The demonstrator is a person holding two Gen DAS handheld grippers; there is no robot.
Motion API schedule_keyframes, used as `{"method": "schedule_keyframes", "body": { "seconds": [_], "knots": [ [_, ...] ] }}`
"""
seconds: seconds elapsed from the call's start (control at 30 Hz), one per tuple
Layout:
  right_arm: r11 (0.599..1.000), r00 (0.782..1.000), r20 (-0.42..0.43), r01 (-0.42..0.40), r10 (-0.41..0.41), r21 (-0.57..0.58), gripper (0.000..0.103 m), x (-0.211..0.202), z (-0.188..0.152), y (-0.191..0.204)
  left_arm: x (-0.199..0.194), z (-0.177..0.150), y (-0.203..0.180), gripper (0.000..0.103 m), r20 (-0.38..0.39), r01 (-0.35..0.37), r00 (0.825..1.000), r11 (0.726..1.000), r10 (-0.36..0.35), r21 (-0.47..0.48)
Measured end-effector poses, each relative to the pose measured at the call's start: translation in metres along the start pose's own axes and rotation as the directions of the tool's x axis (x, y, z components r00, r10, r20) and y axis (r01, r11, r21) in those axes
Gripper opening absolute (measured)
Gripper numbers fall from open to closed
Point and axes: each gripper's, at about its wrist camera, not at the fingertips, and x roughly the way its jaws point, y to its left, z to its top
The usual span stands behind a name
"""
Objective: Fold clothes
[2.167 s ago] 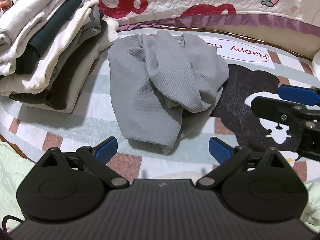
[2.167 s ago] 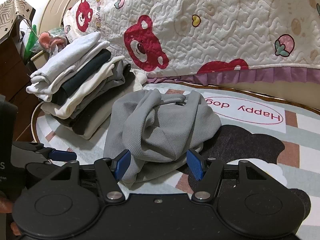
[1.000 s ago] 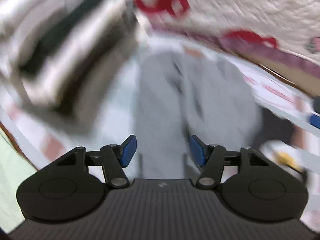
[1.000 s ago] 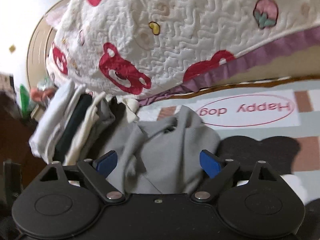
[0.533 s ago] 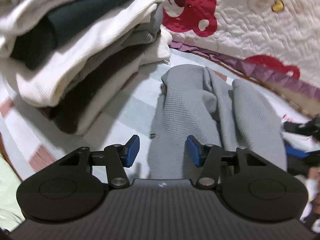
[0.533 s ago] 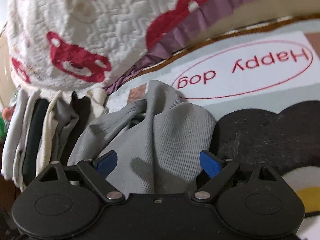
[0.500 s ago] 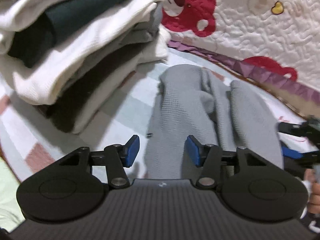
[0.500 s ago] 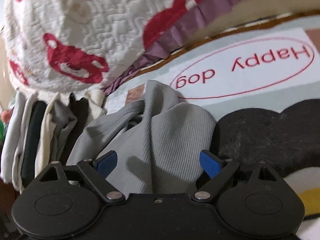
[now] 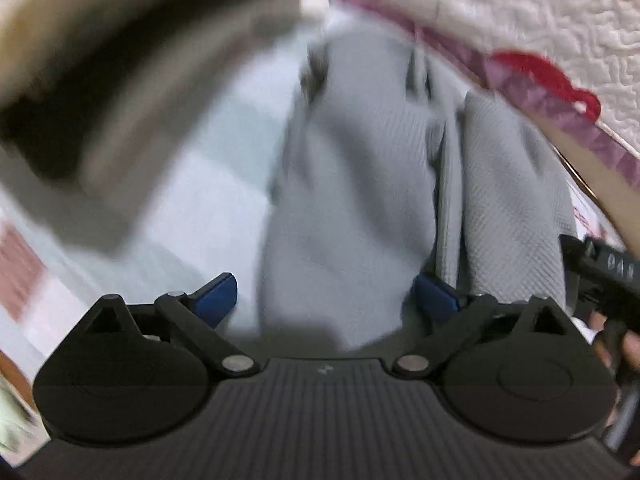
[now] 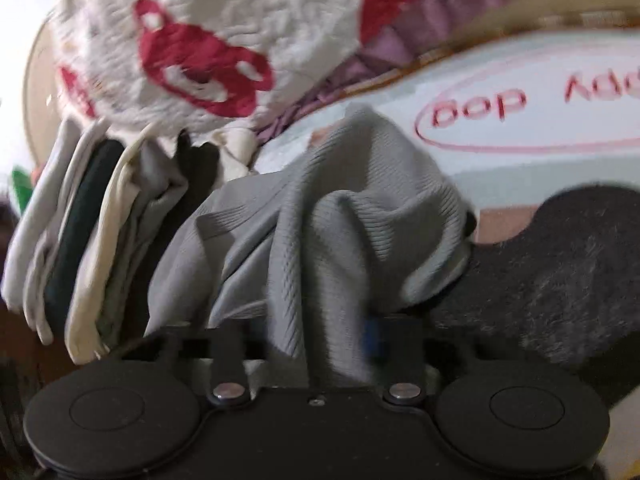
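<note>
Now | rug [image 10: 520, 168]: bears crumpled grey garment [image 10: 320, 232] beside folded stack [image 10: 80, 240] | garment: likely soft, light, limp; best pinched at an edge | left hand-held gripper [image 9: 326, 298]: opening wide over cloth | right hand-held gripper [image 10: 320, 344]: closing, narrow, fold bunched between jaws

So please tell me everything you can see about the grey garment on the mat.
The grey garment is a ribbed knit, crumpled in soft folds and not yet folded. It lies on the printed mat, beside the pile of folded clothes and below the bear quilt. The right gripper is closing with a fold of it between its jaws. The left gripper is opening, its fingers either side of the near end.
</note>
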Motion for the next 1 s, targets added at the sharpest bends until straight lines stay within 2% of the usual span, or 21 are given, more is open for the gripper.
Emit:
{"method": "schedule_keyframes", "body": {
  "seconds": [0.03, 0.07, 0.1, 0.13, 0.17, 0.23, 0.37, 0.4, 0.5, 0.57, 0.63, 0.73, 0.83, 0.87, 1.0],
  "knots": [
    [0.999, 1.0, 0.024, 0.016, -0.014, -0.049, 0.025, -0.007, -0.005, 0.005, 0.001, -0.003, -0.003, 0.087, 0.004, 0.012, 1.0, 1.0, -0.012, 0.023],
    [0.997, 0.998, 0.056, 0.023, -0.019, -0.079, 0.024, -0.018, -0.009, 0.009, 0.002, -0.005, -0.006, 0.065, 0.008, 0.023, 1.0, 0.999, -0.024, 0.045],
    [0.996, 0.996, 0.09, 0.022, -0.014, -0.088, 0.023, -0.03, -0.012, 0.011, 0.0, -0.007, -0.015, 0.04, 0.022, 0.012, 1.0, 0.994, -0.014, 0.109],
    [0.995, 0.992, 0.124, 0.019, -0.008, -0.094, 0.022, -0.043, -0.016, 0.013, -0.005, -0.01, -0.026, 0.031, 0.055, -0.024, 0.998, 0.985, 0.015, 0.171],
    [0.995, 0.988, 0.154, 0.018, -0.003, -0.095, 0.021, -0.057, -0.019, 0.015, -0.011, -0.014, -0.036, 0.013, 0.097, -0.066, 0.994, 0.975, 0.046, 0.211],
    [0.994, 0.979, 0.202, 0.028, -0.006, -0.107, 0.017, -0.079, -0.023, 0.018, -0.027, -0.022, -0.055, 0.011, 0.193, -0.117, 0.979, 0.959, 0.067, 0.259],
    [0.988, 0.958, 0.287, 0.069, -0.026, -0.141, 0.015, -0.124, -0.031, 0.022, -0.06, -0.044, -0.092, 0.01, 0.37, -0.184, 0.929, 0.9, 0.028, 0.395],
    [0.987, 0.952, 0.305, 0.075, -0.028, -0.145, 0.015, -0.137, -0.032, 0.023, -0.066, -0.049, -0.099, 0.009, 0.396, -0.194, 0.918, 0.89, 0.016, 0.413],
    [0.984, 0.929, 0.367, 0.098, -0.036, -0.151, 0.015, -0.17, -0.036, 0.026, -0.077, -0.06, -0.113, 0.007, 0.433, -0.209, 0.901, 0.864, -0.012, 0.458],
    [0.98, 0.907, 0.417, 0.134, -0.062, -0.145, 0.014, -0.197, -0.039, 0.03, -0.086, -0.072, -0.134, 0.007, 0.478, -0.282, 0.878, 0.795, -0.012, 0.537],
    [0.973, 0.878, 0.47, 0.18, -0.093, -0.145, 0.014, -0.225, -0.042, 0.035, -0.095, -0.084, -0.151, 0.007, 0.49, -0.292, 0.87, 0.756, -0.044, 0.586],
    [0.958, 0.826, 0.553, 0.235, -0.108, -0.164, 0.014, -0.266, -0.047, 0.041, -0.111, -0.093, -0.17, 0.007, 0.455, -0.211, 0.88, 0.749, -0.133, 0.628],
    [0.958, 0.793, 0.596, 0.254, -0.126, -0.136, 0.014, -0.3, -0.049, 0.042, -0.13, -0.089, -0.198, 0.007, 0.482, -0.201, 0.856, 0.741, -0.186, 0.641],
    [0.953, 0.784, 0.605, 0.272, -0.139, -0.133, 0.014, -0.311, -0.048, 0.044, -0.14, -0.084, -0.205, 0.007, 0.495, -0.189, 0.844, 0.751, -0.205, 0.633],
    [0.929, 0.744, 0.646, 0.341, -0.172, -0.145, 0.015, -0.355, -0.038, 0.057, -0.17, -0.05, -0.218, 0.007, 0.531, -0.099, 0.805, 0.822, -0.265, 0.561]
  ]
}}
